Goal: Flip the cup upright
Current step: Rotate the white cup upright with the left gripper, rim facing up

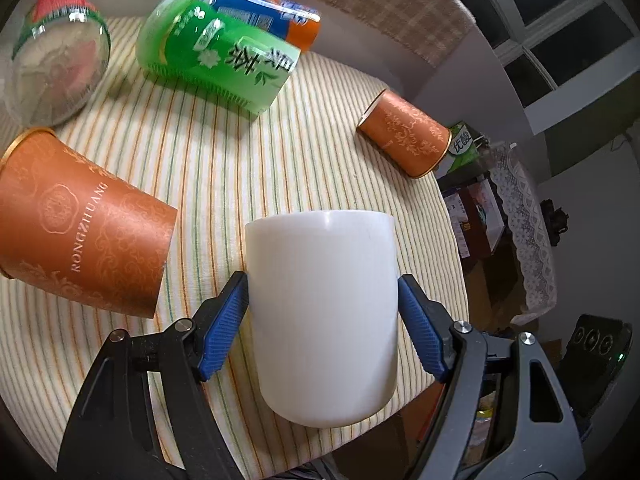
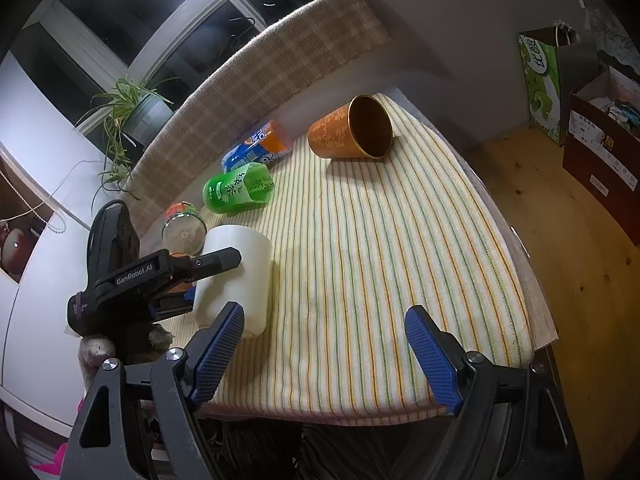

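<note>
With the left gripper clenched on the white cup, the flip is underway; next, rotate it upright onto the desk. Right gripper released, idle at six o'clock.

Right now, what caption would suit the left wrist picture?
Left gripper clamps a white cup over a striped tablecloth among tipped orange cups.

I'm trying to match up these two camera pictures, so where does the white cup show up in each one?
Left wrist view: white cup at bottom centre, clamped between the left gripper pads.
Right wrist view: the cup sits left of centre, held by the left gripper; the right gripper is open, empty.
Shared landmark: the green can lying on the striped cloth.
</note>
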Demonstrator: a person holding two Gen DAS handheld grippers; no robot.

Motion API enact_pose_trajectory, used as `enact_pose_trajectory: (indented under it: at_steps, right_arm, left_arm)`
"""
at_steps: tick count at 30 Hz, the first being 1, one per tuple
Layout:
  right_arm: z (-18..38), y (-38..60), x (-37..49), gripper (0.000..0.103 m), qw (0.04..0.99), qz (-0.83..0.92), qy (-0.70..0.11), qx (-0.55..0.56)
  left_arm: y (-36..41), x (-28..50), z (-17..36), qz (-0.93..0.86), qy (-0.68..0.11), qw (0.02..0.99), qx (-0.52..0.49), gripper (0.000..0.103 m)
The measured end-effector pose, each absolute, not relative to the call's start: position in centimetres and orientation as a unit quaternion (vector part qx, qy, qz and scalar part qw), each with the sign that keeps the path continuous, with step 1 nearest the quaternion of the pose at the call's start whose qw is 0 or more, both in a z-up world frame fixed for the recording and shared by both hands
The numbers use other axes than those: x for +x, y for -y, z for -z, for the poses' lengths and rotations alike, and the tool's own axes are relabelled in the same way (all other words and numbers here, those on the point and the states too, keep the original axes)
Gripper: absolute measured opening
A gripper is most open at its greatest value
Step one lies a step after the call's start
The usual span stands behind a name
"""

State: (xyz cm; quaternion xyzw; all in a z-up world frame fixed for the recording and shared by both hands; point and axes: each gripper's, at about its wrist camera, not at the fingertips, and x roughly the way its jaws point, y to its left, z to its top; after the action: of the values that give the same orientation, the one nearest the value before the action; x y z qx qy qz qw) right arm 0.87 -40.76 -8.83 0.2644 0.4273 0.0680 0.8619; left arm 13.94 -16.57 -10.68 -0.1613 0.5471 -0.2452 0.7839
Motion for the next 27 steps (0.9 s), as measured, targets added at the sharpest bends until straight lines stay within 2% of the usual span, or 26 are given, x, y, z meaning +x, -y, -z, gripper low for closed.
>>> enact_pose_trajectory:
  at_steps: [17, 27]
  right_arm:
    - [8.5, 40.2, 0.7, 0.085, 0.865, -0.068, -0.424, 0.261]
    - [8.5, 40.2, 0.6, 0.085, 0.865, -0.066, -0.423, 0.263]
  left_arm:
    - [18.2, 10.2, 6.8, 0.231, -0.428, 0.873, -0.041, 0.076]
    - [19.4, 9.9, 7.1, 0.22, -0.402, 0.889, 0.01, 0.076]
